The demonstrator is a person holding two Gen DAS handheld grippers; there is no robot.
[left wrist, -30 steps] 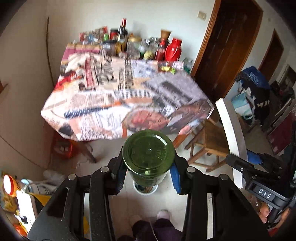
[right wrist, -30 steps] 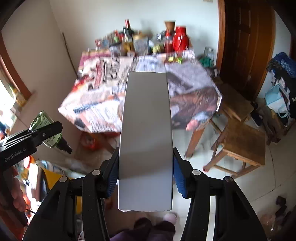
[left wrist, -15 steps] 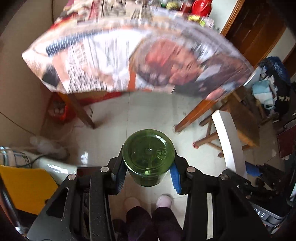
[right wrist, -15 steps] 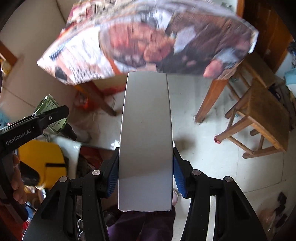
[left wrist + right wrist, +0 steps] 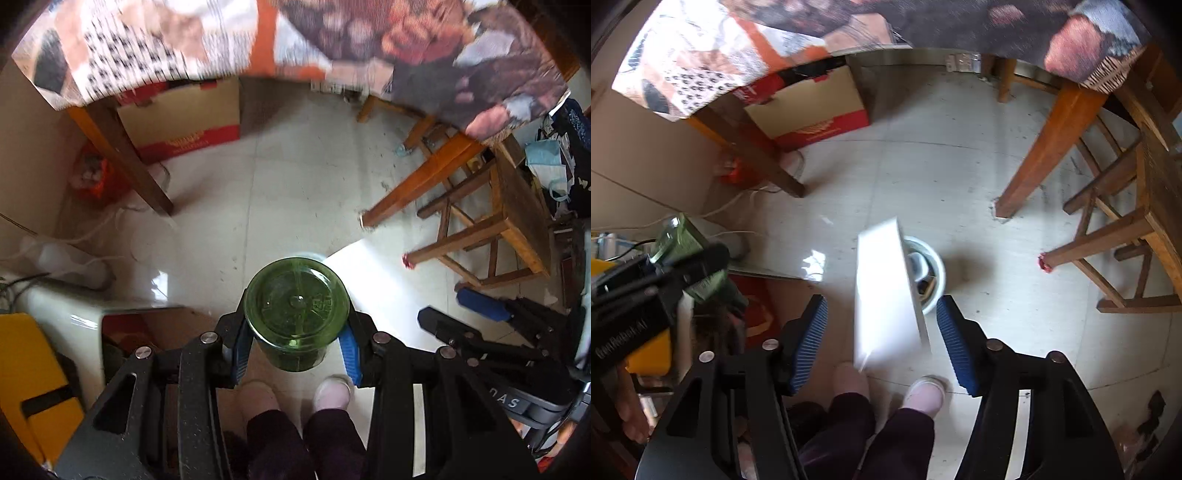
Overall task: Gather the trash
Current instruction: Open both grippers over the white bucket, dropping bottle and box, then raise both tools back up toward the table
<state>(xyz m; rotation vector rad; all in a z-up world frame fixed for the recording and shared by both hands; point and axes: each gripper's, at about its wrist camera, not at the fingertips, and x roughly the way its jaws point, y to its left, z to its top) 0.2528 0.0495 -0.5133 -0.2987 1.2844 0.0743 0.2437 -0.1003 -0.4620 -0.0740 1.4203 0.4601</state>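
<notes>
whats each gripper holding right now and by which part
Left gripper clamps the green bottle around its body near the base. Right gripper is open; the white box is loose between its fingers.

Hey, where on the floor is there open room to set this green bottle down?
Bare tile lies between the table leg, the cardboard box and the white bin. It is crowded beside the yellow item and around the stool.

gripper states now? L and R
Left gripper: shut on the green bottle.
Right gripper: open; the white box sits loose between its jaws.
</notes>
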